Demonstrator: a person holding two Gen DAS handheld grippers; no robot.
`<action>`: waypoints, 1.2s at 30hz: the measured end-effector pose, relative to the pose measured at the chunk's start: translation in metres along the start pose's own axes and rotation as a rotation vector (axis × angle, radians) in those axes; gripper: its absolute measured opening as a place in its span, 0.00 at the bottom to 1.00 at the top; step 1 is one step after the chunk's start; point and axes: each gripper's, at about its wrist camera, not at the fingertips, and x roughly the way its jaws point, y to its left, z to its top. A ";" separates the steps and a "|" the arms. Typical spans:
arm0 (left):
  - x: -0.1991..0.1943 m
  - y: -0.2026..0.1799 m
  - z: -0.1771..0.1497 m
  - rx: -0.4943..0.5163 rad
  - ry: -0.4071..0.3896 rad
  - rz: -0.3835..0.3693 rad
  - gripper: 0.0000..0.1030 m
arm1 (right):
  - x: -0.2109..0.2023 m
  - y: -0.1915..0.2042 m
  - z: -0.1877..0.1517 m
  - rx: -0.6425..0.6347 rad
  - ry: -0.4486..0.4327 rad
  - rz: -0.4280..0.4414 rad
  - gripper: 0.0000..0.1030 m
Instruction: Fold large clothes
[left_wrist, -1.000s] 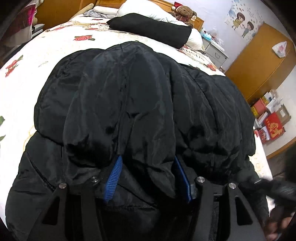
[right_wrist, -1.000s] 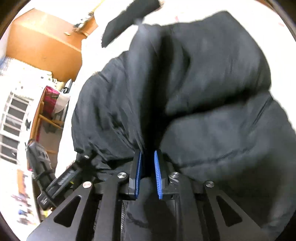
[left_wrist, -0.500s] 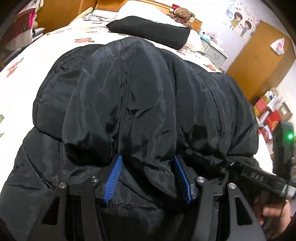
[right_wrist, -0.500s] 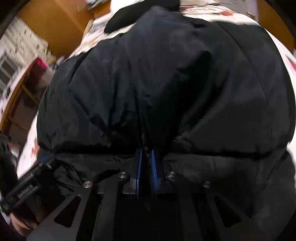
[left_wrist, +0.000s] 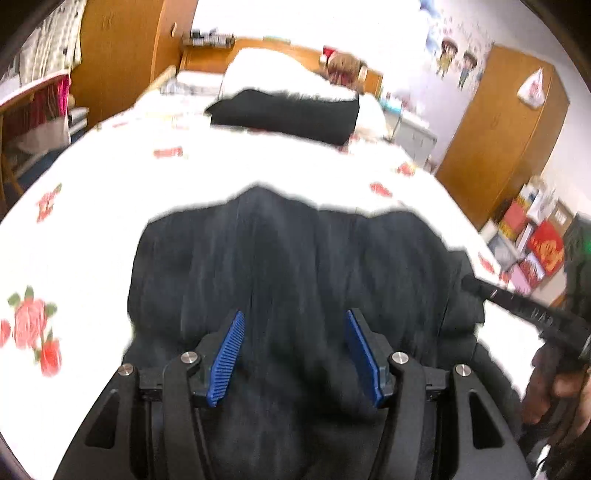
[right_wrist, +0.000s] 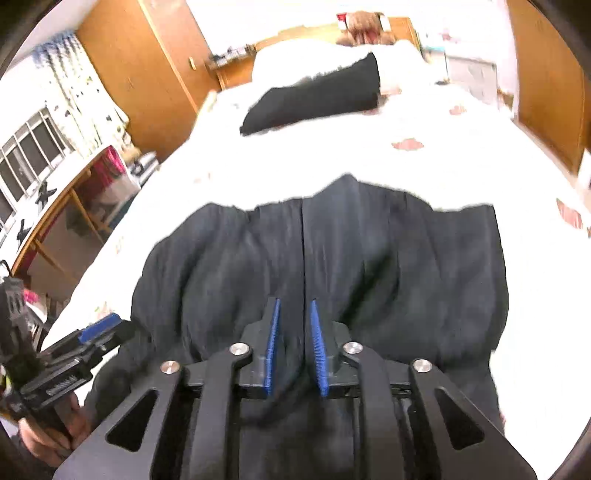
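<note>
black jacket (left_wrist: 295, 266) now lies lower on the bed (left_wrist: 92, 229). left gripper (left_wrist: 295, 354) released, right gripper (right_wrist: 294, 347) half-parted, grasp unclear. fold probably placed.

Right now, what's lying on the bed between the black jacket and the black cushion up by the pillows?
Only bare flowered bedspread lies between the jacket and the cushion; both wrist views show it.

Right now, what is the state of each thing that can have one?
Black jacket: folded, lying on the bed.
Left gripper: jaws open, over the jacket.
Right gripper: jaws slightly apart; grip unclear.
Black garment: folded, by the pillow.
</note>
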 end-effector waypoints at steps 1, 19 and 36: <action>0.003 0.001 0.013 -0.001 -0.029 0.003 0.58 | 0.005 0.000 0.008 -0.006 -0.014 -0.005 0.24; 0.086 0.046 -0.002 -0.104 0.036 0.166 0.52 | 0.051 -0.067 0.003 0.067 0.003 -0.196 0.26; 0.076 0.034 -0.060 -0.083 0.175 0.115 0.58 | 0.068 -0.040 -0.066 0.004 0.206 -0.023 0.12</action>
